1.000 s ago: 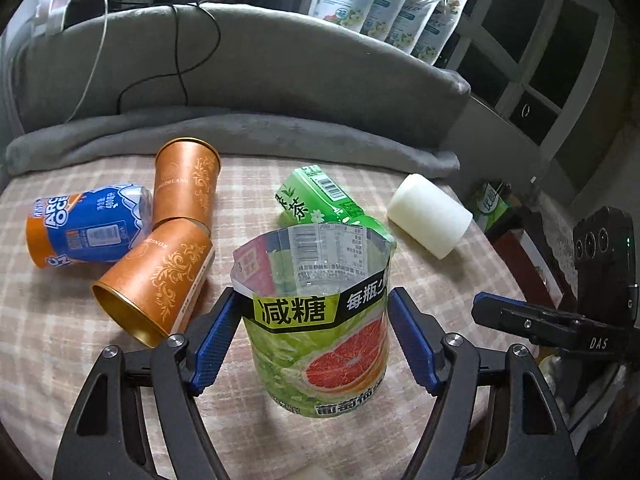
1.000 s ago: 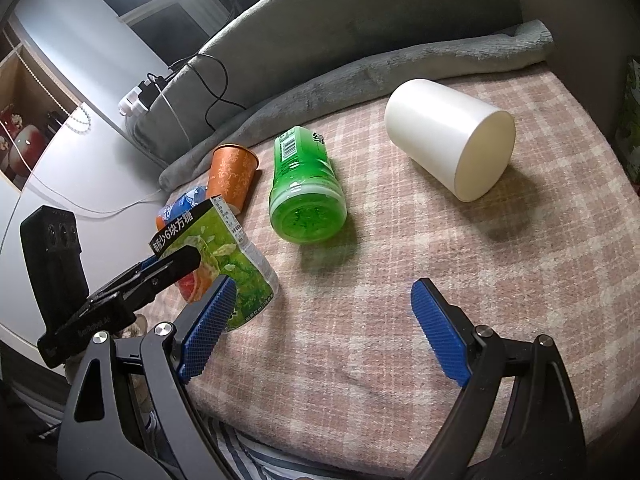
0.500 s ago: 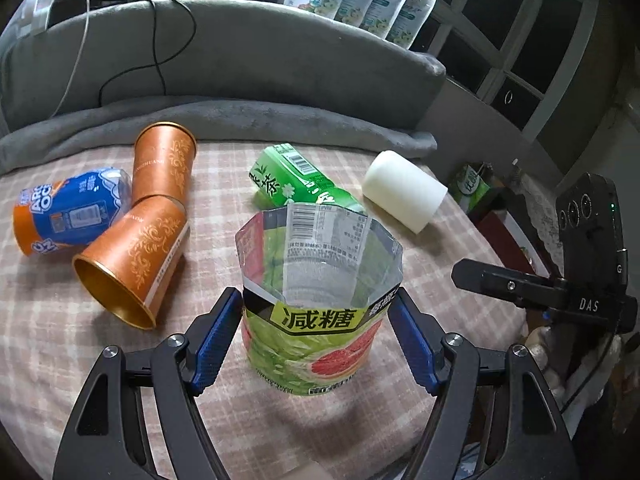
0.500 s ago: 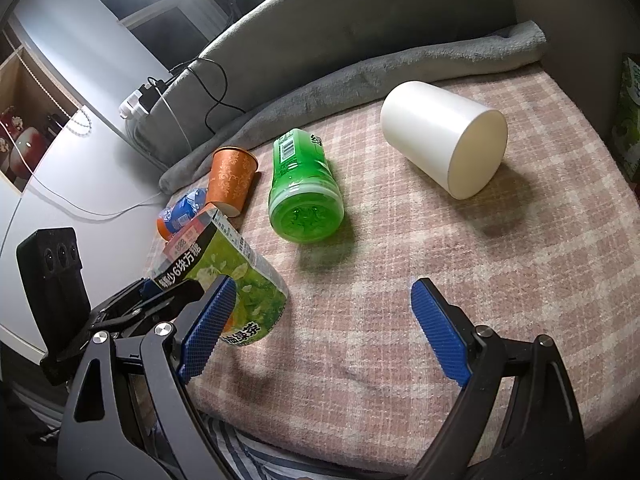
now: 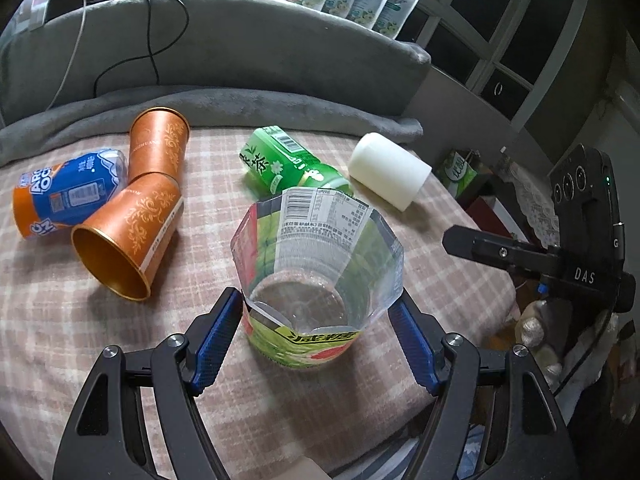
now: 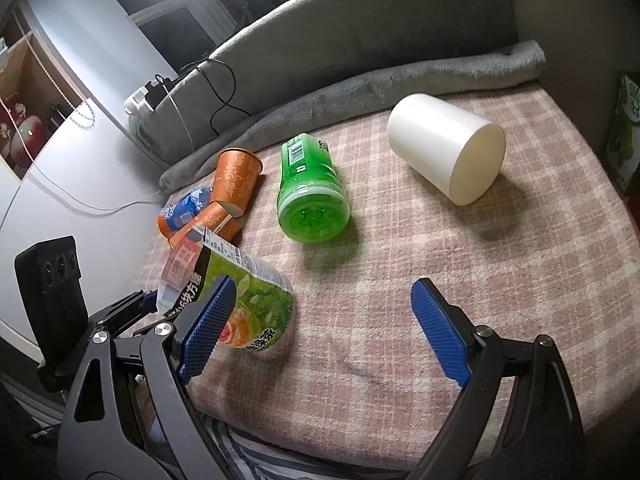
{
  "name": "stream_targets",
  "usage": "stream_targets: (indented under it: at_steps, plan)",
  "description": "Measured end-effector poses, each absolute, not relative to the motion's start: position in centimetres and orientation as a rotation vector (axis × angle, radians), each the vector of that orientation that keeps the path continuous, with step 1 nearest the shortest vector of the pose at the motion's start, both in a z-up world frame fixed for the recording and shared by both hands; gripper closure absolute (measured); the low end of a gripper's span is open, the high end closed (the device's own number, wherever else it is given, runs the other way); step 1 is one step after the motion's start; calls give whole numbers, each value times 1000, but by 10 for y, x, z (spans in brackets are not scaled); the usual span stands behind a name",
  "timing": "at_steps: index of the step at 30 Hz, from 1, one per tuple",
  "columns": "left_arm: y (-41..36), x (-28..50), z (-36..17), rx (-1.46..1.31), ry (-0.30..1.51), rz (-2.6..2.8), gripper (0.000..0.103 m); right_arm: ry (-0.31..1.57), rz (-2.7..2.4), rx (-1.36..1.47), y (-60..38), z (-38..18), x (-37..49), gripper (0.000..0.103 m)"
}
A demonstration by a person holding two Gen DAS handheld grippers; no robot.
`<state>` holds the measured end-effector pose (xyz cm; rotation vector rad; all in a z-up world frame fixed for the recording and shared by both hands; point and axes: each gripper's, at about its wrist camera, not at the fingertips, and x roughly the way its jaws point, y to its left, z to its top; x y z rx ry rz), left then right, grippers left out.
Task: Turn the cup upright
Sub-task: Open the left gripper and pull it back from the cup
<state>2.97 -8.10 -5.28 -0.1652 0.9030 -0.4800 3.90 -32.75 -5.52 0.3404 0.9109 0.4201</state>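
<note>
Each hand-held gripper has two matte black arms with triangular cut-outs, one silver round screw on each arm near the finger, and blue pads with a fine grid texture. On the left hand-held gripper the pads are long and narrow. The right hand-held gripper looks the same; seen from the left wrist view, its black body carries white letters "DAS", three round lenses and a small green light.

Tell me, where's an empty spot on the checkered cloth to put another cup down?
The widest bare patch of checkered cloth lies between the green bottle, the white cup and the right gripper. The far left is crowded: two orange cups touch the blue can.
</note>
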Motion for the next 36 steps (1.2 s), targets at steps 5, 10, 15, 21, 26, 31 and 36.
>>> stream_targets:
  at_steps: [5, 10, 15, 21, 26, 31, 36]
  plan:
    - [-78, 19, -48, -159, 888, -487, 27, 858, 390, 284, -324, -46, 31, 11]
    - [-72, 5, -41, -156, 854, -484, 27, 798, 349, 207, -319, -37, 20, 11]
    - [-62, -7, -28, -134, 782, -428, 27, 745, 307, 150, -316, -32, 10, 11]
    - [-46, -27, -7, -80, 591, -272, 22, 680, 238, 96, -312, -27, 0, 10]
    - [-31, -37, 4, -75, 481, -163, 22, 611, 174, 41, -306, -21, -8, 6]
    - [-15, -39, 7, -97, 444, -89, 22, 555, 127, 3, -300, -16, -12, 4]
    - [-5, -42, 11, -114, 424, -47, 22, 507, 96, -3, -296, -12, -16, 0]
